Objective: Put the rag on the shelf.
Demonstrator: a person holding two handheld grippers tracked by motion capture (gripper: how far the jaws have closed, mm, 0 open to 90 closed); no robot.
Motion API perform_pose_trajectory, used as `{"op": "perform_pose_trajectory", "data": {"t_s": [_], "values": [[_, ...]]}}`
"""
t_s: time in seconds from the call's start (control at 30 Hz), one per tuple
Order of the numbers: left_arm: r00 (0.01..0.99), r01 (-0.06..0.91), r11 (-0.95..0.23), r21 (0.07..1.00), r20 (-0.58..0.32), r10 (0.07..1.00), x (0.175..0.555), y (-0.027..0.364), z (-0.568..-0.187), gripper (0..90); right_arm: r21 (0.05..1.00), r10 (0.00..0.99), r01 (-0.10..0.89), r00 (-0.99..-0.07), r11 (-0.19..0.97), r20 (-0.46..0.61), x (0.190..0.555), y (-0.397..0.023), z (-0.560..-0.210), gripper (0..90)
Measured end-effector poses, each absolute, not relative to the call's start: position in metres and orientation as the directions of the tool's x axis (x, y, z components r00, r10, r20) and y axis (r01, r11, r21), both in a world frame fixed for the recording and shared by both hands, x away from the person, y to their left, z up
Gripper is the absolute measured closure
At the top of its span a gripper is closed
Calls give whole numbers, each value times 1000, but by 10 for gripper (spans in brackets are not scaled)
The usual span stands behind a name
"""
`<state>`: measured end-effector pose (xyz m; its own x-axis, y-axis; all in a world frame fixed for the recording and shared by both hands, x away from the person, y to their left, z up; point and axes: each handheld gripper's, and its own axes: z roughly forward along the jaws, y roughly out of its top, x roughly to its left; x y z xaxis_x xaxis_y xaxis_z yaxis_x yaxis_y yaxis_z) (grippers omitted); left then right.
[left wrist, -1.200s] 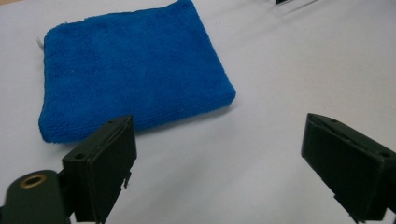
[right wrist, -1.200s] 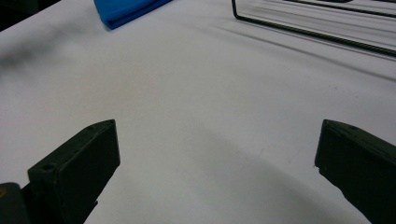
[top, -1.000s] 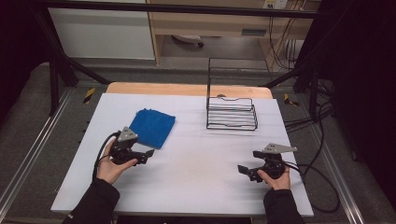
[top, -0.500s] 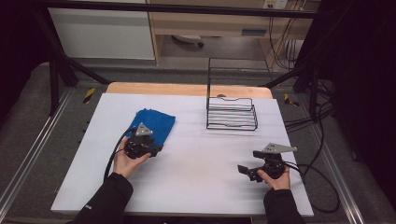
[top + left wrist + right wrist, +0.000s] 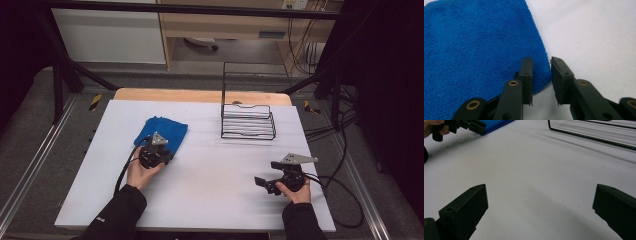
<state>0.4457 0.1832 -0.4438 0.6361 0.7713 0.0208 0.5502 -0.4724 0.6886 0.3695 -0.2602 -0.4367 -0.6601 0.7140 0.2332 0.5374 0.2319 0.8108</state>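
Two tongs: the left tongs (image 5: 541,82) have just been closing astride the fuzzy blue microfibre cloth's (image 5: 474,50) rounded edge, pads not yet pinching; the right tongs (image 5: 540,212) gape over smooth white surface (image 5: 529,170).

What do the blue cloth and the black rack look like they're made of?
Blue cloth: probably microfibre towelling, matte, with a fine looped nap seen close up. Black rack: thin wire, likely metal with a dark coating; the finish is too small to judge.

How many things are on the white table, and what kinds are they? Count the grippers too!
Blue cloth: 1
Black wire rack: 1
Grippers: 2, the left gripper at a corner of the cloth, the right gripper over bare table
Total: 4
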Motion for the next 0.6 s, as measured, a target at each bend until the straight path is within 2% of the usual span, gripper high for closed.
{"op": "perform_pose_trajectory", "data": {"t_s": [0.27,0.6], "values": [[630,538,-484,690,51,775,445,180,-444,842,811,711,537,-663,233,235,370,-260,-437,6],[633,536,-468,703,33,773,439,182,-435,864,810,708,539,-663,229,241,369,-261,-436,7]]}}
